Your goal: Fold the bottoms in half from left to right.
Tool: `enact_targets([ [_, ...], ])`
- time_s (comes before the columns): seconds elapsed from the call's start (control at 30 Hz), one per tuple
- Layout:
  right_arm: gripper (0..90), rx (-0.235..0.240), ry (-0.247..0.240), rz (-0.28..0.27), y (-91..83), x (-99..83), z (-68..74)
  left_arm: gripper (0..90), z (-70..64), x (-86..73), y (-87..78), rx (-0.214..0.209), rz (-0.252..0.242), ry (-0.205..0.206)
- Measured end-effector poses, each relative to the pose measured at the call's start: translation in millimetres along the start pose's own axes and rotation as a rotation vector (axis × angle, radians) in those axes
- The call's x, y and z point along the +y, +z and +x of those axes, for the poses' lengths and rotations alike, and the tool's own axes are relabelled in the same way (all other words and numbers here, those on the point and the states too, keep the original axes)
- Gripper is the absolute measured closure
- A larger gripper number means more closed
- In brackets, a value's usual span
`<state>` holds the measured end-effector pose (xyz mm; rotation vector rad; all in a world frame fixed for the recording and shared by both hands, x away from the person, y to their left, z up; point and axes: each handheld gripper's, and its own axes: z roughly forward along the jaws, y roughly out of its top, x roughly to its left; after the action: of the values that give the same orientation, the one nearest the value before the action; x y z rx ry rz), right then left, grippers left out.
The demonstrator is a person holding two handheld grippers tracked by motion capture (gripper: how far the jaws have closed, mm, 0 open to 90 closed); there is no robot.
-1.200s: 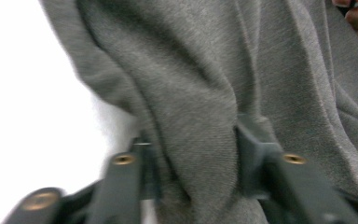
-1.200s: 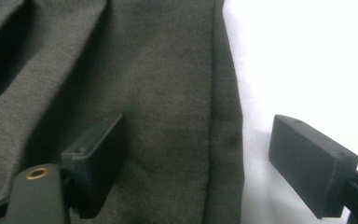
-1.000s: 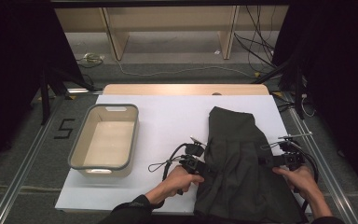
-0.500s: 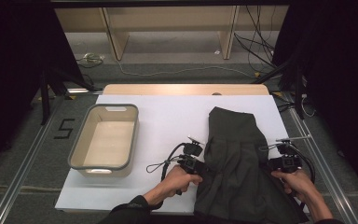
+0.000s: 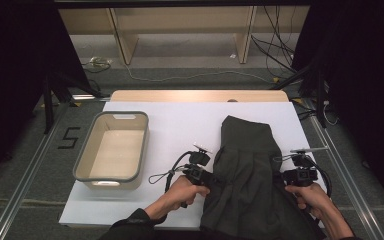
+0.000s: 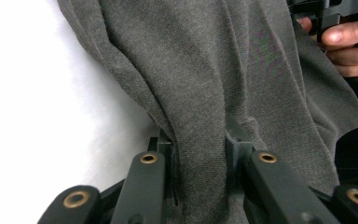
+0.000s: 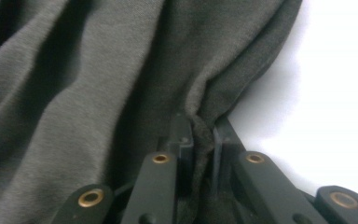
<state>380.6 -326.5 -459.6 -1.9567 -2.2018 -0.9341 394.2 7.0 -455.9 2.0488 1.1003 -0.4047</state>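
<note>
A dark grey garment (image 5: 250, 175) lies on the right half of the white table (image 5: 180, 125), reaching over the near edge. My left gripper (image 5: 215, 179) is at its left edge, shut on a fold of the cloth (image 6: 200, 154) that runs between the jaws. My right gripper (image 5: 286, 176) holds the right edge, shut on a bunched hem (image 7: 200, 135). In the left gripper view, the other hand (image 6: 349, 44) shows at the upper right behind the garment (image 6: 223, 70). Folds of the garment (image 7: 98, 84) spread to the left in the right gripper view.
A beige tub (image 5: 112, 147) with a grey rim stands empty on the table's left side. A wooden strip (image 5: 200, 95) runs along the far edge. Cables (image 5: 165, 175) trail from the left gripper. Metal rails (image 5: 25, 185) flank the table on the floor.
Both hands have drawn a little toward the near edge with the garment's sides in the jaws; the cloth has shifted slightly with them.
</note>
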Motion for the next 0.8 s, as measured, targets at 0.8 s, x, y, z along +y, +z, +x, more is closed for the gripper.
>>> enact_targets([
  [0.8, 81.7, 0.085, -0.051, -0.015, 59.1, 23.1, 82.6, 72.1, 53.1, -29.8, -80.7, 0.110, -0.025, -0.071],
])
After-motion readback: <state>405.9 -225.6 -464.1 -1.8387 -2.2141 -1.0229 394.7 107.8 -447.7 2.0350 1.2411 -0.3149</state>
